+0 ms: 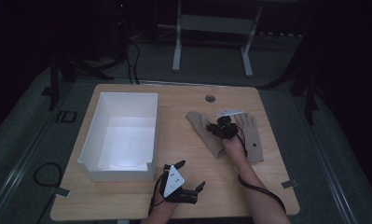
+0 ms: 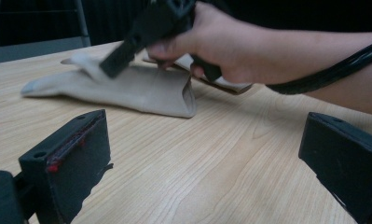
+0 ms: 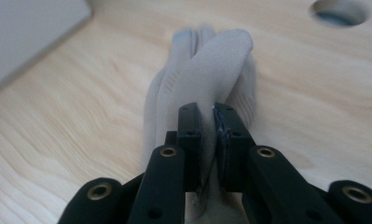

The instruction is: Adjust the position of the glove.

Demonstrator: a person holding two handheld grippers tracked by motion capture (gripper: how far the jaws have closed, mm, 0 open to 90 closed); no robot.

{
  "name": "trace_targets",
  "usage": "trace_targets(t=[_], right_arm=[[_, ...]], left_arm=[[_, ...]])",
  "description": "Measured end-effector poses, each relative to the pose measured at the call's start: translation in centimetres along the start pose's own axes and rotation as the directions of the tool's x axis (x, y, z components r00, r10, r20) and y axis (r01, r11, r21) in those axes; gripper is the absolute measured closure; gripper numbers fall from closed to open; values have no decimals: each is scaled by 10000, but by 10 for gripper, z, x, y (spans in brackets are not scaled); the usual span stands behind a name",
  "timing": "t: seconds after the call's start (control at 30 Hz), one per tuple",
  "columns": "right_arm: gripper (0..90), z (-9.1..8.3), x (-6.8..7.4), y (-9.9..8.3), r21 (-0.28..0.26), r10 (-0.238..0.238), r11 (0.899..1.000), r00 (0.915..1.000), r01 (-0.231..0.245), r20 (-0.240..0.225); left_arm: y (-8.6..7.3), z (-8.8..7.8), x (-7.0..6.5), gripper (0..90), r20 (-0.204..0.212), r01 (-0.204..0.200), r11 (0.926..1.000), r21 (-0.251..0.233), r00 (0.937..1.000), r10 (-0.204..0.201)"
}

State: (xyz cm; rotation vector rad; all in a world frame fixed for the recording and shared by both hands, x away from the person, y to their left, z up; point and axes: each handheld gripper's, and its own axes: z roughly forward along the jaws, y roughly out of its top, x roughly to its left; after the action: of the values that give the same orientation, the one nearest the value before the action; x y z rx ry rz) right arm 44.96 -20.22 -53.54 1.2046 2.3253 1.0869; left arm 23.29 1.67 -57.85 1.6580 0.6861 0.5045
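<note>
The left gripper (image 2: 202,163) held its two black jaws wide apart over bare table (image 2: 211,154). Ahead of them lay a beige glove (image 2: 127,88), flat on the wood. Above it, a hand (image 2: 221,42) held the right gripper (image 2: 123,51), tip on the glove.

A white box (image 1: 120,135) is sitting open on the wooden table (image 1: 183,154), lying toward nine o'clock from the table's middle. A round hole (image 1: 210,98) is showing in the tabletop near its twelve o'clock edge. A grey desk frame (image 1: 211,28) is standing on the floor beyond, at twelve o'clock.
</note>
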Motion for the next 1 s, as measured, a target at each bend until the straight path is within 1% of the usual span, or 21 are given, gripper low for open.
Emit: trace_targets(t=[0.1, 0.13, 0.17, 0.2, 0.23, 0.3, 0.33, 0.37, 0.4, 0.43, 0.53, 0.57, 0.6, 0.63, 0.7, 0.73, 0.77, 0.83, 0.87, 0.97, 1.0], right_arm=[[819, -11, 4, 7, -293, 506, 9983, 9986, -501, 145], [819, -11, 4, 7, -293, 506, 9983, 9986, -501, 145], [819, -17, 7, 10, -505, 600, 9970, 9980, -588, 218], [819, -26, 11, 14, -818, 1166, 9902, 9923, -1130, 406], [819, -31, 13, 15, -979, 1321, 9870, 9903, -1273, 439], [818, -40, 20, 16, -1292, 1485, 9821, 9854, -1371, 829], [818, -40, 20, 16, -1292, 1485, 9821, 9854, -1371, 829], [818, -44, 24, 17, -1391, 1459, 9817, 9833, -1303, 1084], [818, -51, 28, 16, -1699, 1742, 9740, 9751, -1501, 1373], [818, -54, 28, 16, -1816, 1915, 9693, 9719, -1655, 1367], [817, -61, 32, 12, -2111, 2235, 9597, 9590, -1853, 1742], [817, -63, 33, 10, -2181, 2463, 9540, 9525, -2056, 1791], [817, -63, 34, 8, -2190, 2466, 9543, 9499, -2035, 1921], [817, -63, 35, 5, -2253, 2585, 9513, 9423, -2102, 2125], [817, -61, 34, -1, -2255, 2949, 9427, 9302, -2459, 2184], [817, -59, 33, -5, -2270, 3066, 9400, 9226, -2548, 2342], [817, -57, 32, -10, -2272, 3295, 9336, 9132, -2772, 2398], [816, -51, 32, -18, -2127, 3445, 9312, 9054, -2961, 2481], [815, -46, 32, -24, -1995, 3417, 9343, 9020, -2955, 2641], [814, -33, 29, -37, -1582, 3584, 9321, 8933, -3259, 2711], [814, -32, 28, -38, -1519, 3592, 9321, 8926, -3287, 2726]], left_arm=[[0, 0, 0, 24, -9, 15, 10000, 9, 10000, -15], [0, 0, 0, 24, -9, 15, 10000, 9, 10000, -15], [0, 0, 0, 24, -9, 15, 10000, 9, 10000, -15], [0, 0, 0, 24, -6, 14, 10000, 15, 10000, -14], [0, 0, 0, 24, -9, 12, 10000, 16, 10000, -12], [0, 0, 0, 24, -9, 16, 10000, 33, 10000, -16], [0, 0, 0, 24, -9, 16, 10000, 33, 10000, -16], [0, 0, 0, 24, -9, 16, 10000, 33, 10000, -16], [0, 0, 0, 24, -16, 20, 10000, 31, 10000, -20], [0, 0, 0, 24, -15, 30, 10000, 14, 10000, -30], [0, 0, 0, 24, -18, -25, 10000, 41, 10000, 25], [0, 0, 0, 24, -18, -20, 10000, 42, 10000, 20], [0, 0, 0, 24, -20, -19, 10000, 45, 10000, 19], [0, 0, 0, 24, -18, -20, 10000, 46, 10000, 20], [0, 0, 0, 24, -14, -25, 10000, 38, 10000, 25], [0, 0, 0, 24, -18, -38, 10000, 36, 10000, 38], [0, 0, 0, 23, -17, -50, 10000, 40, 10000, 50], [0, 0, -1, 24, -6, -62, 10000, 42, 10000, 62], [0, 0, -1, 24, -1, -63, 10000, 43, 10000, 63], [0, 0, 0, 23, 15, -78, 10000, 47, 10000, 78], [0, 0, 0, 24, 40, -70, 10000, 43, 10000, 69]])
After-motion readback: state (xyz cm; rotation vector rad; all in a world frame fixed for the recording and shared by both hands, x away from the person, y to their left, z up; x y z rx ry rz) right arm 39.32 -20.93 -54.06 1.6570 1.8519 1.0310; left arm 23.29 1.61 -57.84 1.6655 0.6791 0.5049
